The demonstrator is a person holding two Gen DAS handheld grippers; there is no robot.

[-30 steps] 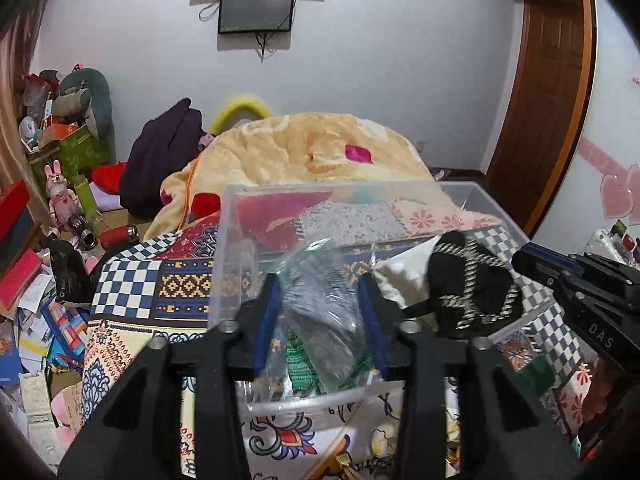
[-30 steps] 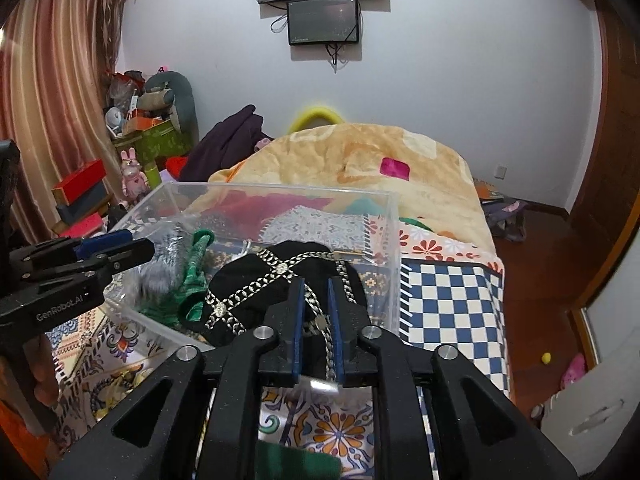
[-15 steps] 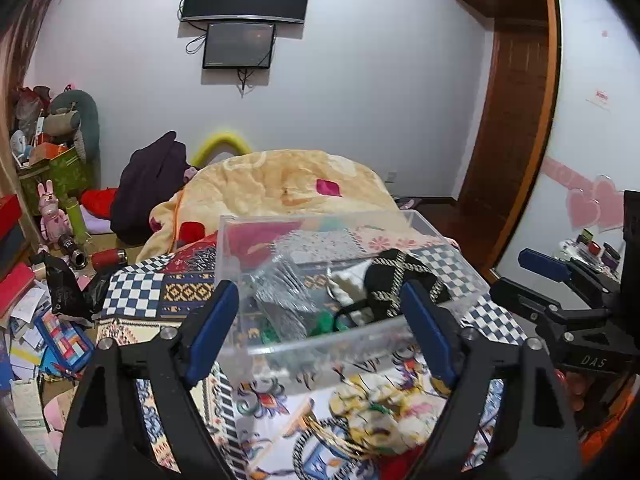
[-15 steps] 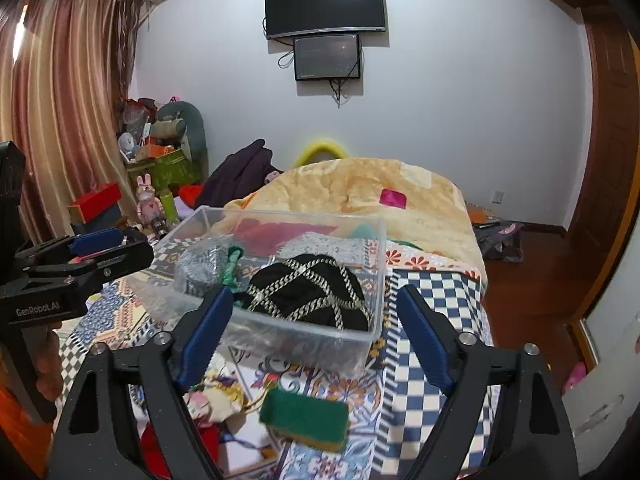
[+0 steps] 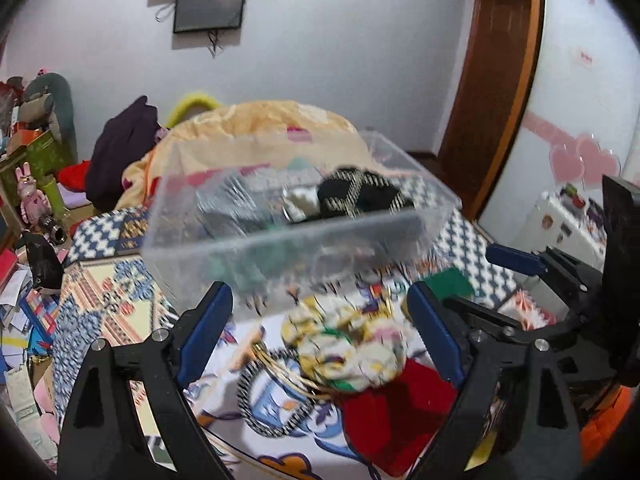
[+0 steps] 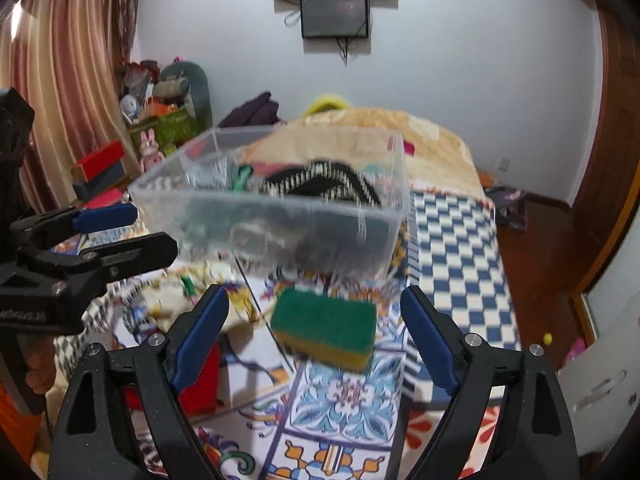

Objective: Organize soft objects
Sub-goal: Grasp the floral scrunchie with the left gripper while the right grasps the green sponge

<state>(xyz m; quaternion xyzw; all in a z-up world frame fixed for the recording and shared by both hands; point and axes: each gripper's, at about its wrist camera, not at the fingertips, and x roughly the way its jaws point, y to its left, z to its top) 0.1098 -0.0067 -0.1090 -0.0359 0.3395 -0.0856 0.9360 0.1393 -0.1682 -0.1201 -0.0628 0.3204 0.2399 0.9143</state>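
A clear plastic bin [image 5: 280,248] [image 6: 256,220] stands on the patterned bedspread and holds a black-and-gold cloth [image 5: 360,196] [image 6: 320,184], a silvery piece and a green piece. My left gripper [image 5: 320,320] is open and empty, low over a floral cloth bundle [image 5: 352,348] beside a red cloth [image 5: 392,416] and a striped headband [image 5: 264,400]. My right gripper [image 6: 314,320] is open and empty, with a green-and-yellow sponge [image 6: 324,328] lying between its fingers on the bed.
A beige quilt [image 5: 260,128] is heaped behind the bin. Boxes and toys [image 6: 160,128] crowd the left side by the curtain. A wooden door [image 5: 496,80] is at the right. Each gripper shows in the other's view: [image 6: 80,240], [image 5: 560,280].
Both grippers opened, released the items into the bin and drew back and downward. The loose cloths and the sponge in front of the bin now fill the lower views.
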